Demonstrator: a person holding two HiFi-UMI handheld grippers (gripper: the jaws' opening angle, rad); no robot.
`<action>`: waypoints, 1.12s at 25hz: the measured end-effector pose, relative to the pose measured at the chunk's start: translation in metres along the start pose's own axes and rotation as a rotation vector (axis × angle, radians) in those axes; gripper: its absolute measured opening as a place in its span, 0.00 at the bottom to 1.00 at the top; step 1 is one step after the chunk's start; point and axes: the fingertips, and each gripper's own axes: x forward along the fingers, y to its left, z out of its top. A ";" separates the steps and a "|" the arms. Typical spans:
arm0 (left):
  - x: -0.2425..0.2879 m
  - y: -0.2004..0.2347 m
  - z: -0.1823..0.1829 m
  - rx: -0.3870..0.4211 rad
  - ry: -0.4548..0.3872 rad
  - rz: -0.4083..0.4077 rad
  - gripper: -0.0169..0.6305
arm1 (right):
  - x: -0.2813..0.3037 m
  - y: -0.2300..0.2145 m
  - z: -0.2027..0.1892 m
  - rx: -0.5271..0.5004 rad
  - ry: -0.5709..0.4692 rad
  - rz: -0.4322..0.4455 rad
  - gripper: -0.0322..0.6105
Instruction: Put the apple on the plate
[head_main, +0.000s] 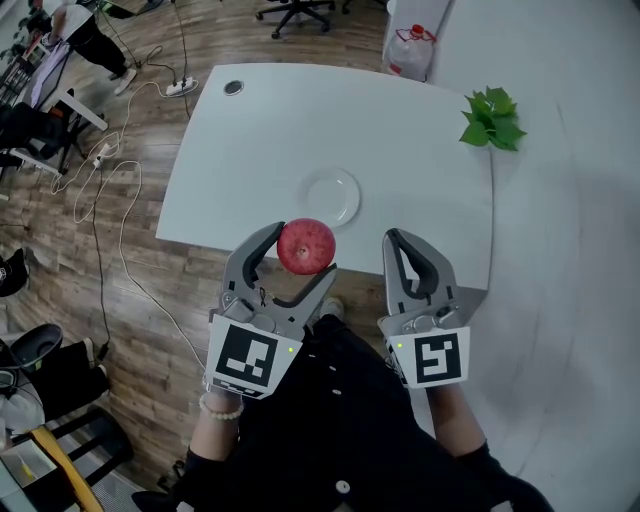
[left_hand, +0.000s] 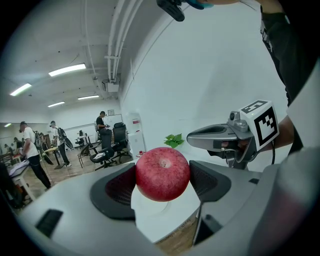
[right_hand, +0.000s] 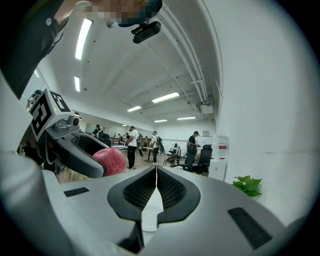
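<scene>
Head view: plate (head_main: 330, 196) is lying on the white table (head_main: 270, 120). Left gripper (head_main: 302, 252) is clamping the red apple (head_main: 306, 246) in the air, just on the person's side of the plate. Right gripper (head_main: 392, 240) is hovering near the plate's near-right edge, jaws pressed together. Green plant (head_main: 492, 120) is standing well right of the plate.

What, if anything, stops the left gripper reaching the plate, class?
Probably nothing; likely yes. The left gripper, shut on the apple, hovers at the near edge of the table. The plate lies bare just beyond, and the right gripper is off to the side.
</scene>
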 end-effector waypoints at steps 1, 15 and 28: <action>0.001 0.000 0.001 0.008 -0.003 -0.003 0.57 | -0.001 -0.002 0.000 0.004 -0.002 -0.007 0.12; 0.013 0.007 0.010 0.034 -0.031 -0.024 0.57 | -0.005 -0.015 0.000 -0.008 0.001 -0.062 0.12; 0.030 0.042 0.006 0.072 -0.048 -0.066 0.57 | 0.028 -0.013 0.006 -0.028 0.022 -0.072 0.12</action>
